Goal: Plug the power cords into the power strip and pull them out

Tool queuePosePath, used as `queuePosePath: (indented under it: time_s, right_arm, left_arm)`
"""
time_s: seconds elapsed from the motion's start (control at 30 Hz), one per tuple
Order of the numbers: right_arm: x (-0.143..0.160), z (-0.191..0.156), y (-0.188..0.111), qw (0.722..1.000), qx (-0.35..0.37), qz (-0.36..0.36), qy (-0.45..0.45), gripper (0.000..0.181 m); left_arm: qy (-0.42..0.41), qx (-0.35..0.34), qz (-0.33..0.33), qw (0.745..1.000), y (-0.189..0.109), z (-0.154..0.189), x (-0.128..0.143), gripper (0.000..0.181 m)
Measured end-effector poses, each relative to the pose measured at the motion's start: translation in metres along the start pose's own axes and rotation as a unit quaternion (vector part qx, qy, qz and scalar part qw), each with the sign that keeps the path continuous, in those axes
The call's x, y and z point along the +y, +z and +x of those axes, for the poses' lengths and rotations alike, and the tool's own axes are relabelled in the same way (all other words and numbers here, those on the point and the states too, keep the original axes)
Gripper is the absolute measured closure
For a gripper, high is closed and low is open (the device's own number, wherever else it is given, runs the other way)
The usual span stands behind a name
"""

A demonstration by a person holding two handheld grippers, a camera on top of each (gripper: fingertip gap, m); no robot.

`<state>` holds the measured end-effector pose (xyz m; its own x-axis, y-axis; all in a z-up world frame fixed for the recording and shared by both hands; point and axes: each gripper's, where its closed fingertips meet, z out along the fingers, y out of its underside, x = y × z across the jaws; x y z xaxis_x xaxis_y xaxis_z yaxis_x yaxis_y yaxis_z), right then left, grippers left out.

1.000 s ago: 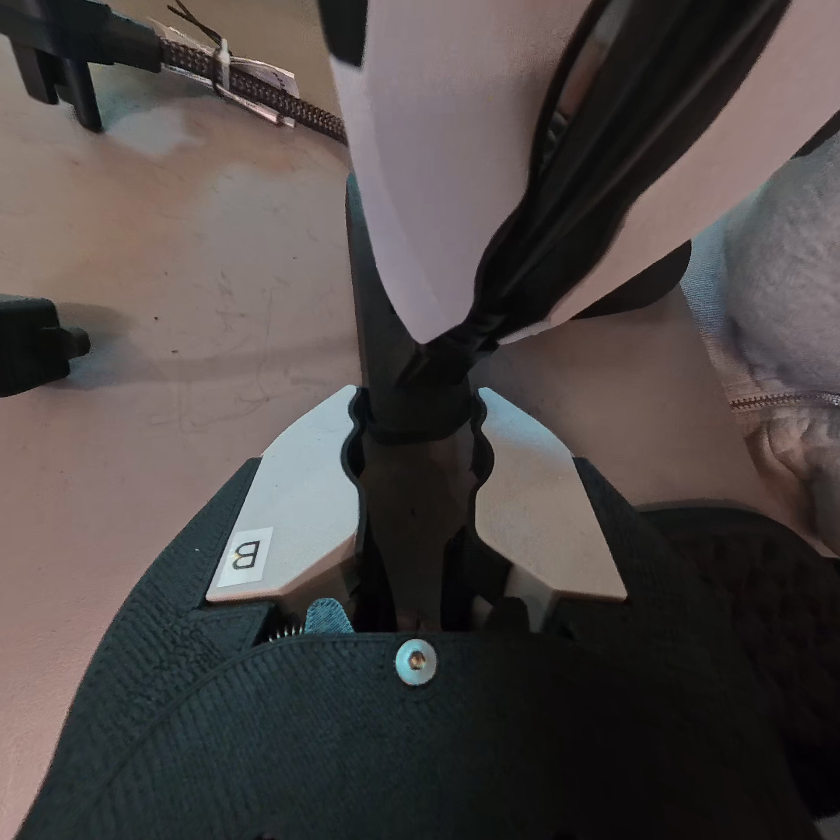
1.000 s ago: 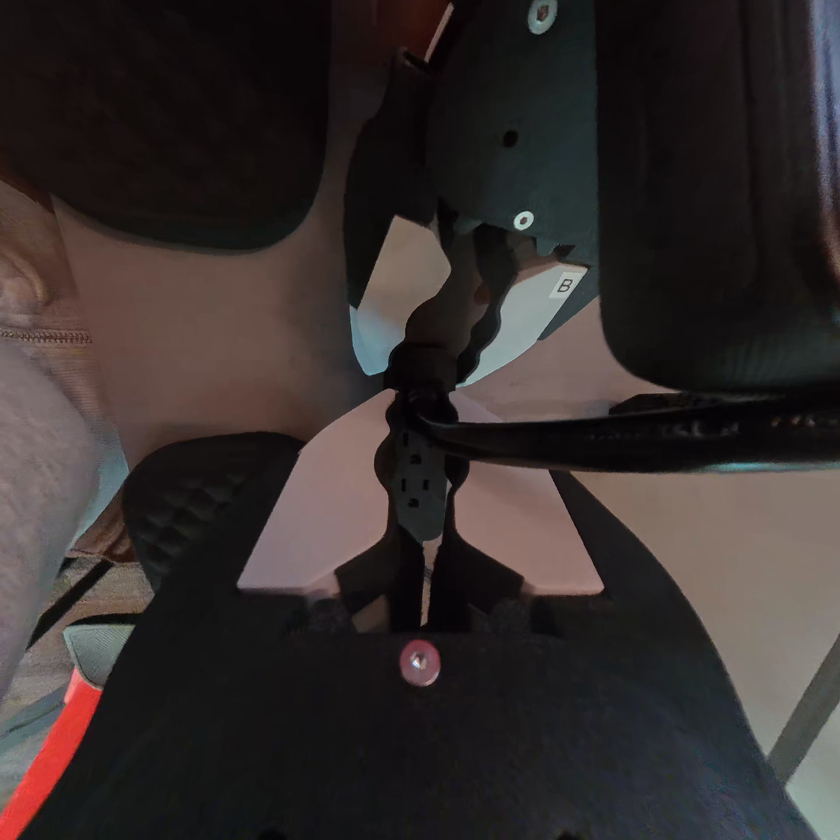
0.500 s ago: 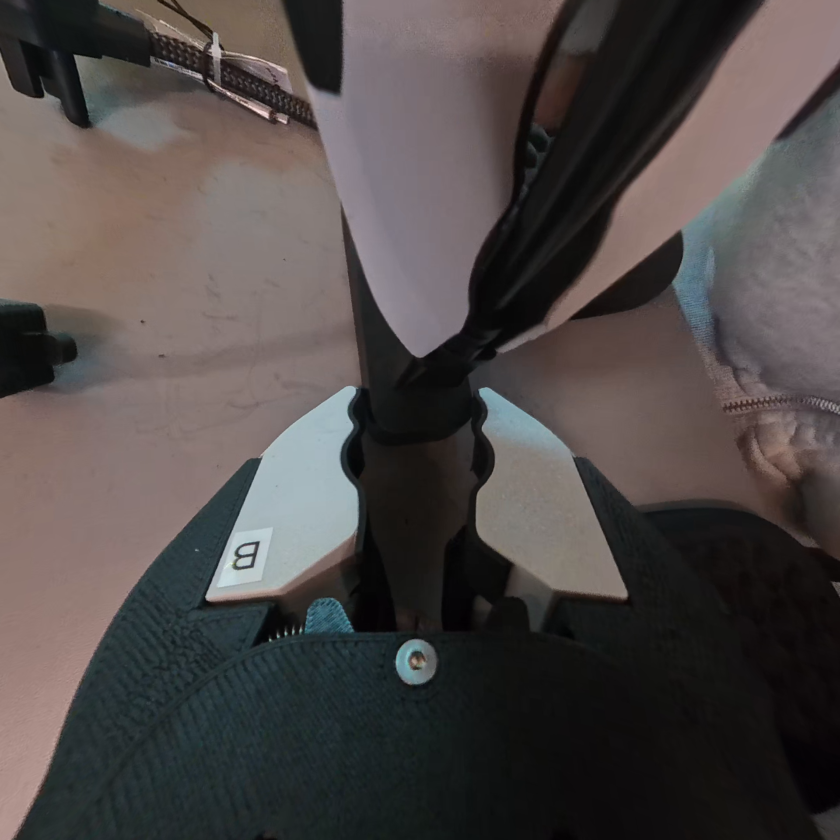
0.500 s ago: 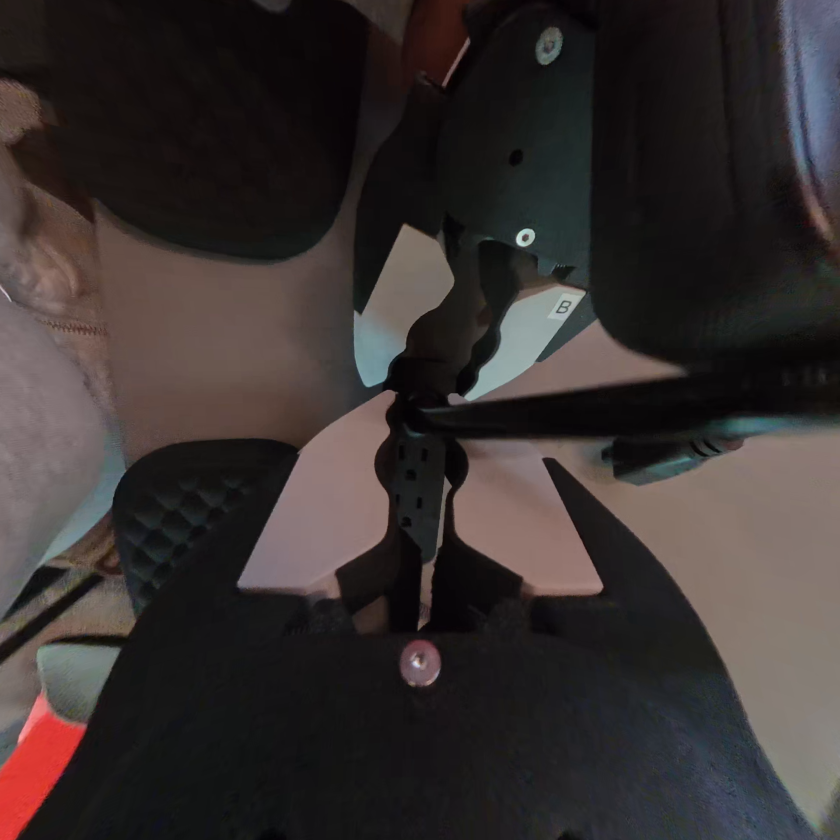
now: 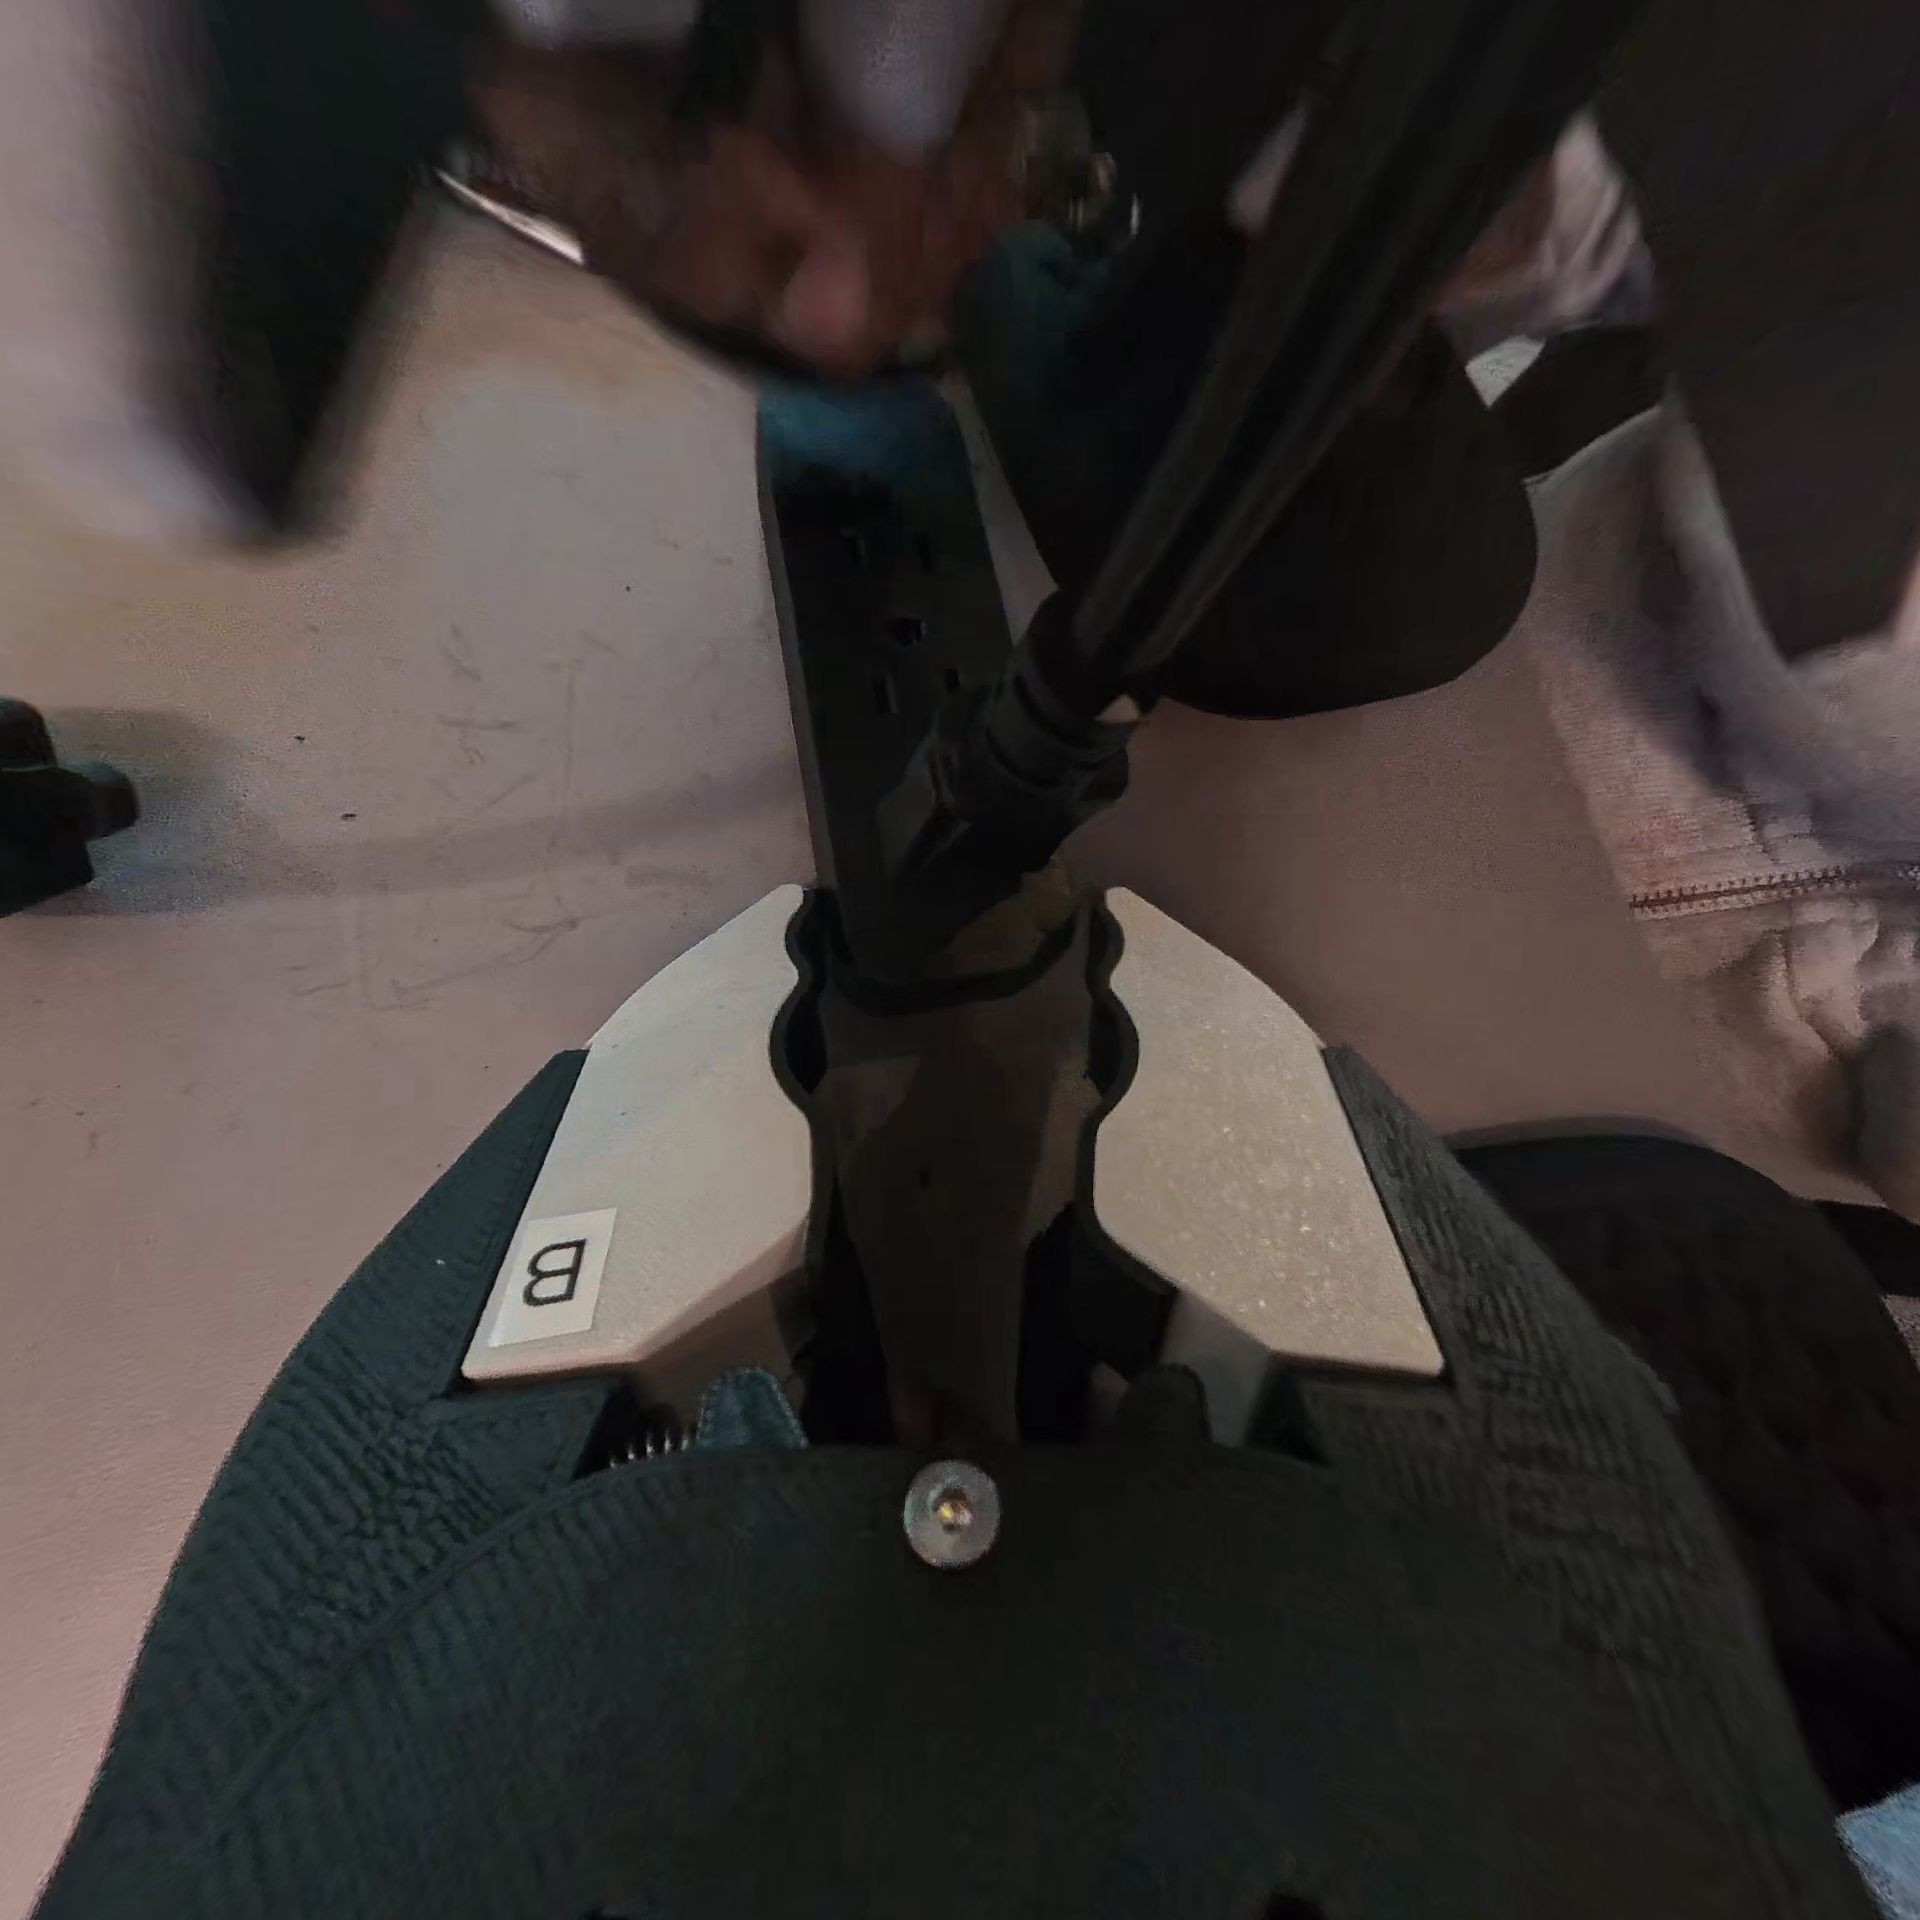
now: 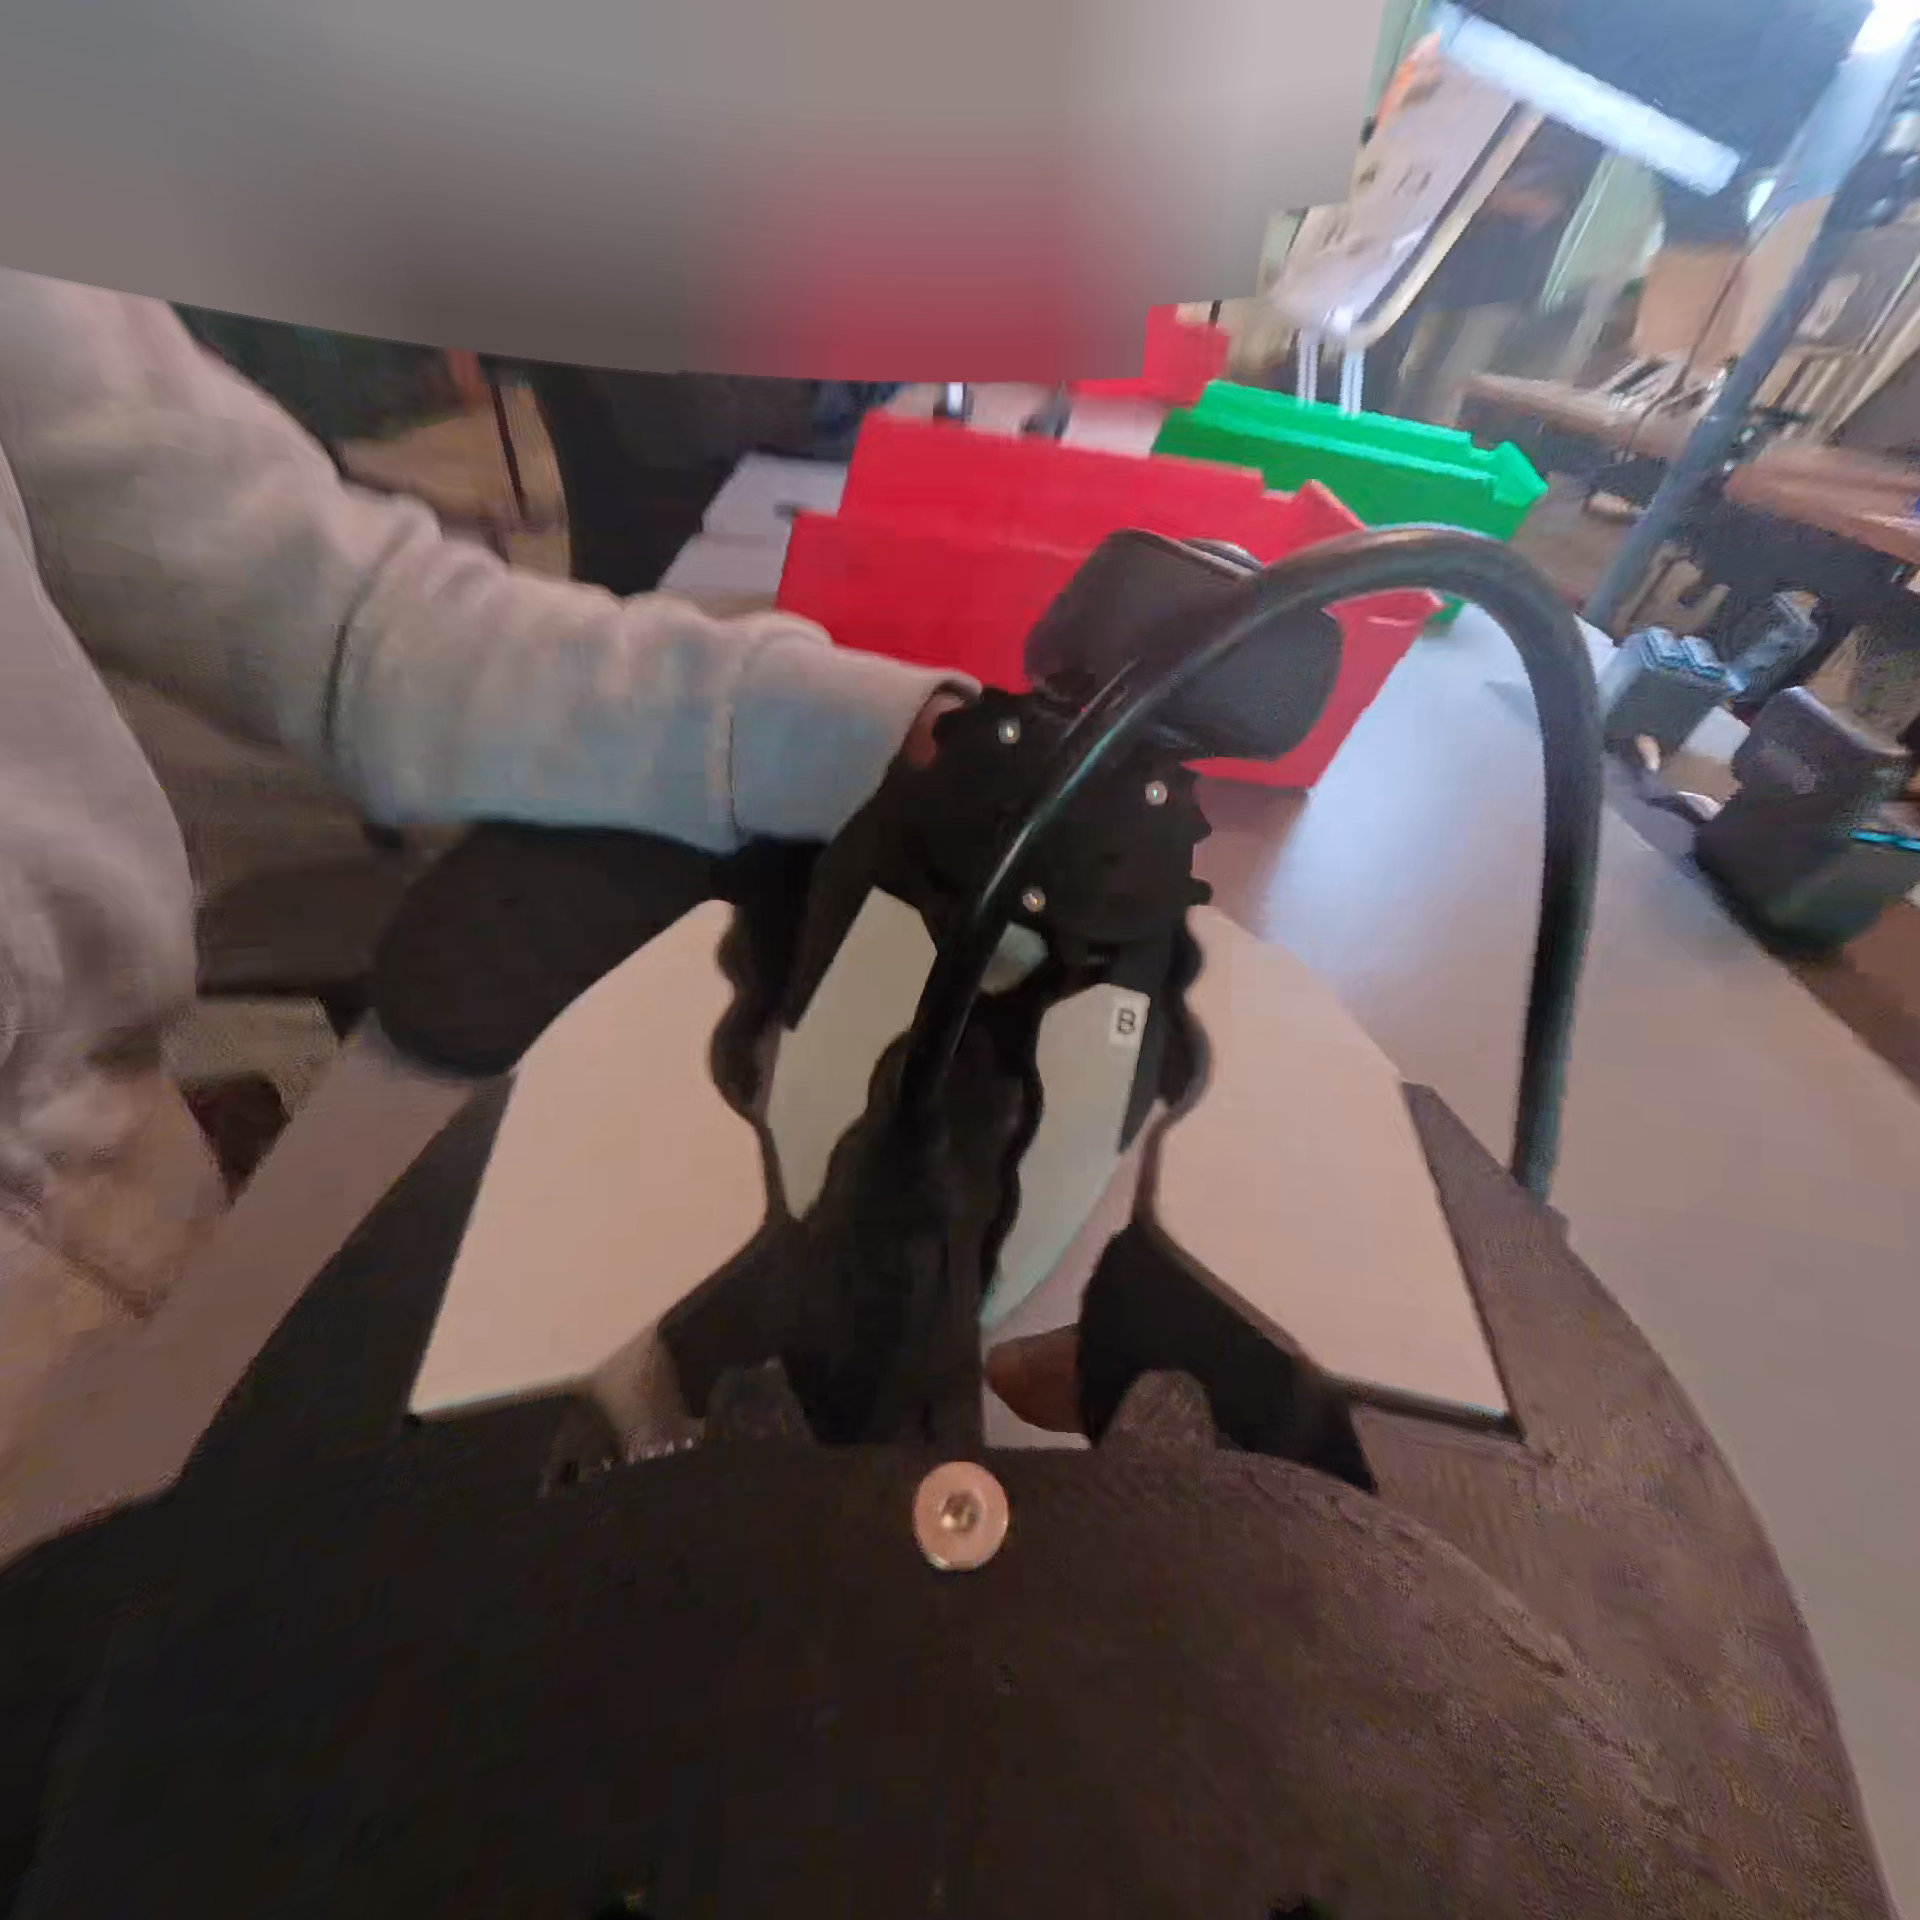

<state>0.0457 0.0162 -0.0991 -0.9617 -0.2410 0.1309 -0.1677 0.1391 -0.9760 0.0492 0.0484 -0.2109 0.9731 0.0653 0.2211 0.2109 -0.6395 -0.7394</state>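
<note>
Two grippers meet over a pale table, and the power strip serves as the landmark. In the left wrist view the left gripper has its fingers closed on the near end of the black strip, which runs straight away from the tips and stands clear of the table. One black plug sits in the strip just beyond the fingertips, and its power cord climbs up and to the right into a blurred dark mass. Left of the strip the tabletop is bare out to a small black object at the frame edge; right of the strip a grey sleeve with a zip lies close by.

From the right wrist view, the right gripper stands wide open with nothing between its fingers; the left gripper and the strip lie beyond the gap, facing it. The cord arches high to the right of the strip and drops behind the right finger. Behind the strip stand red bins and a green bin, with dark boxes farther right on the table. A grey-sleeved arm reaches in from the left to the left gripper.
</note>
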Motion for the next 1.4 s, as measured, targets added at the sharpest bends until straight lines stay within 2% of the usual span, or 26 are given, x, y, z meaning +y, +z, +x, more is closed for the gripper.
queuePosePath:
  time_s: [0.03,0.07,0.1,0.13,0.23,0.3,0.37,0.43,0.53,0.67,0.73,0.8,0.83,0.9,1.13,1.4]
  right_arm:
    - [-0.001,0.002,-0.005,1.0,0.011,-0.006,-0.024,0.111]
    - [-0.004,0.003,-0.009,0.999,0.016,0.018,-0.044,0.113]
    - [-0.004,0.004,-0.013,0.997,0.013,0.053,-0.047,0.124]
    - [-0.001,0.007,-0.018,0.997,0.008,0.076,-0.028,0.127]
    - [0.001,0.019,-0.035,0.997,0.018,0.068,0.021,0.112]
    - [-0.013,0.024,-0.047,0.992,0.029,0.12,0.034,0.107]
    - [-0.018,0.019,-0.05,0.989,0.003,0.134,0.06,0.105]
    - [-0.006,0.007,-0.048,0.994,-0.033,0.078,0.067,0.107]
    - [0.035,-0.007,-0.05,0.992,-0.072,-0.079,0.074,0.128]
    - [0.077,-0.018,-0.051,0.969,-0.084,-0.212,0.091,0.125]
    - [0.092,-0.021,-0.046,0.96,-0.084,-0.257,0.079,0.124]
    - [0.108,-0.023,-0.044,0.948,-0.086,-0.3,0.069,0.125]
    - [0.116,-0.024,-0.044,0.941,-0.087,-0.32,0.067,0.128]
    - [0.12,-0.021,-0.042,0.941,-0.083,-0.324,0.06,0.136]
    - [0.12,-0.023,-0.041,0.946,-0.102,-0.301,0.06,0.136]
    - [0.118,-0.025,-0.034,0.95,-0.109,-0.288,0.062,0.136]
  left_arm:
    - [0.004,0.003,-0.001,1.0,0.0,0.001,0.0,0.13]
    - [0.008,0.007,-0.002,1.0,0.0,0.002,0.0,0.127]
    - [0.012,0.01,-0.002,1.0,0.0,0.004,0.0,0.123]
    - [0.016,0.011,0.0,1.0,0.0,0.005,-0.001,0.117]
    - [0.038,0.005,0.03,0.999,-0.004,0.006,-0.01,0.11]
    - [0.059,-0.007,0.072,0.996,-0.013,0.007,-0.022,0.109]
    - [0.07,-0.019,0.123,0.99,-0.025,0.009,-0.036,0.109]
    - [0.07,-0.023,0.177,0.981,-0.036,0.015,-0.05,0.114]
    - [0.059,-0.065,0.199,0.976,-0.039,0.016,-0.051,0.131]
    - [0.087,-0.162,0.217,0.959,-0.038,0.006,-0.057,0.145]
    - [0.088,-0.161,0.225,0.957,-0.036,0.006,-0.06,0.153]
    - [0.076,-0.131,0.229,0.962,-0.033,0.009,-0.06,0.165]
    - [0.066,-0.125,0.22,0.965,-0.03,0.009,-0.057,0.165]
    - [0.06,-0.121,0.217,0.967,-0.028,0.009,-0.057,0.165]
    - [0.045,-0.123,0.189,0.973,-0.025,0.008,-0.058,0.165]
    - [0.011,-0.091,0.171,0.981,-0.027,0.011,-0.051,0.164]
